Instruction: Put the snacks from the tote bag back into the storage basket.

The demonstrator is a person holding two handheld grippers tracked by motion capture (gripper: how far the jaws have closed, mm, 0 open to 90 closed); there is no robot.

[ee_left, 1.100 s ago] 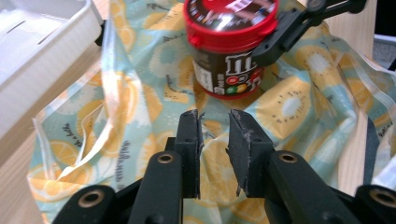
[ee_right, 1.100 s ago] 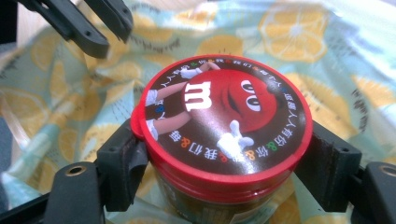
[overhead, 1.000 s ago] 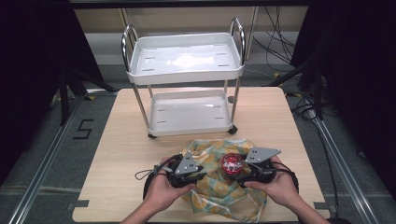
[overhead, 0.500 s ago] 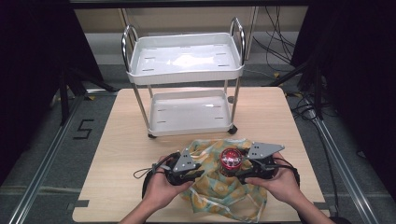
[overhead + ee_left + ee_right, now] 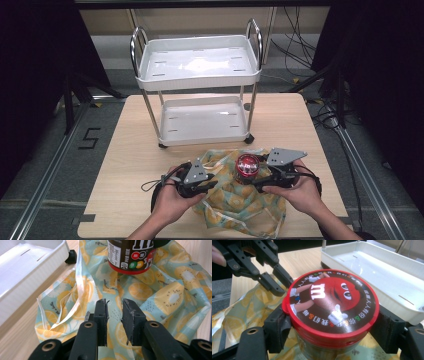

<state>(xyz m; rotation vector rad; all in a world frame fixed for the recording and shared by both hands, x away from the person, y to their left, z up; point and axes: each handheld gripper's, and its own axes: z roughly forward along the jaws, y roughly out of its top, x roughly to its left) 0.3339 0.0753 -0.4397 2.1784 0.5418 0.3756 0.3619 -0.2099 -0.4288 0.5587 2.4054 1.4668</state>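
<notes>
- Candy jar (image 5: 247, 166): a round tub with a red lid, upright over the cloth bag (image 5: 240, 200) near the front edge of the table (image 5: 125, 150). Whether its base touches the bag or hangs just above cannot be told. In the left gripper view the jar (image 5: 131, 256) is cut off at the top edge; only its lower label and red bottom rim show.
- Right gripper (image 5: 334, 332): its two jaws press against opposite sides of the jar (image 5: 329, 305) just under the lid, pinching it. The jar hides both jaw tips.
- Left gripper (image 5: 114, 315): jaws slightly apart, a narrow gap between them, low over the fruit-print bag (image 5: 162, 297). Whether they touch the fabric is unclear. In the right gripper view it (image 5: 278, 281) sits just beside the jar.
- Bag: crumpled, with one folded edge lifted at its left side; the hands (image 5: 172, 202) hide part of it in the high view.
- Cart (image 5: 197, 65): a white two-tray trolley behind the bag, both trays bare. Its rear wheels are hidden.
</notes>
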